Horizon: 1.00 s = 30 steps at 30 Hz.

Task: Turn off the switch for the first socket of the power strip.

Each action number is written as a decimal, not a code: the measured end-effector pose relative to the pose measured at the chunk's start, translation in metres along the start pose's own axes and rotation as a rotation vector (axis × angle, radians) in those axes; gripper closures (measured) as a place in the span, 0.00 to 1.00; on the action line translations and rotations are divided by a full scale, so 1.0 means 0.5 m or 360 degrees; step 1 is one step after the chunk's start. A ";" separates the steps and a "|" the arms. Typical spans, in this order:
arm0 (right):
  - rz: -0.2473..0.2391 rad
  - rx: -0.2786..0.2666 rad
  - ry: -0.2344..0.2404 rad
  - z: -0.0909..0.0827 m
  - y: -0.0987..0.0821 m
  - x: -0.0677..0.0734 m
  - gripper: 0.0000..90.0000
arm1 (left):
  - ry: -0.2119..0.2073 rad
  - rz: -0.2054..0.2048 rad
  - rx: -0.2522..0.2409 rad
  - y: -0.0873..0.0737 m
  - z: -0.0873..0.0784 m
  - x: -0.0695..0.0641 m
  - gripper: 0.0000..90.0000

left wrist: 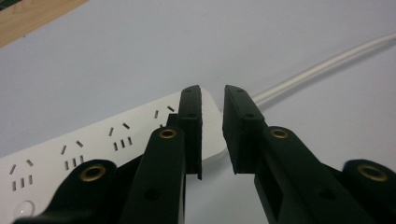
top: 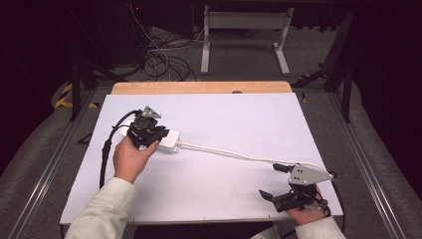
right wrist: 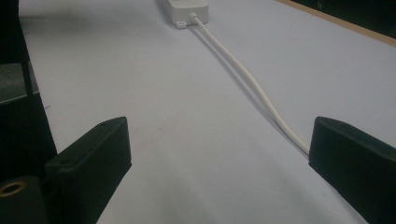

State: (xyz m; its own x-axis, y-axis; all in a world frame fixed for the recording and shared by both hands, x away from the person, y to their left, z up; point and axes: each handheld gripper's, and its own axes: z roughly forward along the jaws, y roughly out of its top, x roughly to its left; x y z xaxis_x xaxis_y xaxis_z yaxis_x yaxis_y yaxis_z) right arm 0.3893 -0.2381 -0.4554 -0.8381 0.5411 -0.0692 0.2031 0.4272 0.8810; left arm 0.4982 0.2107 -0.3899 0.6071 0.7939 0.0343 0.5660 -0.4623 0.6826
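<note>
Just under the left claw (left wrist: pixel 212 100) lies the white power strip (left wrist: pixel 93 144), flat on the worktop (top: pixel 224 119); the jaws stand slightly parted with nothing between them, above its cord end. Its white cord (right wrist: pixel 243 77) trails across to the right claw (right wrist: pixel 219 140), which is released wide, the cord passing by one jaw.
</note>
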 end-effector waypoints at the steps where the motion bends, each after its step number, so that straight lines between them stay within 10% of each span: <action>1: 0.0000 0.0000 -0.0001 0.000 0.000 0.000 0.07 | -0.0005 0.0012 -0.0025 -0.001 -0.010 -0.004 0.82; 15: -0.0003 0.0000 -0.0002 0.001 0.001 0.001 0.07 | -0.0152 0.0072 -0.0224 -0.015 -0.070 -0.040 0.48; 30: -0.0009 -0.0004 0.0002 0.002 0.001 0.004 0.07 | -0.0118 0.0206 -0.0472 -0.088 -0.119 -0.091 0.36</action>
State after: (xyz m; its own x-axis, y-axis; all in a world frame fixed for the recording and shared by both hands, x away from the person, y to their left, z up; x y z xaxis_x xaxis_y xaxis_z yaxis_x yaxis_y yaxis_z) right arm 0.3880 -0.2361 -0.4554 -0.8398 0.5379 -0.0736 0.1971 0.4284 0.8818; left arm 0.4124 0.2181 -0.3782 0.7083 0.7003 0.0887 0.3011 -0.4135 0.8593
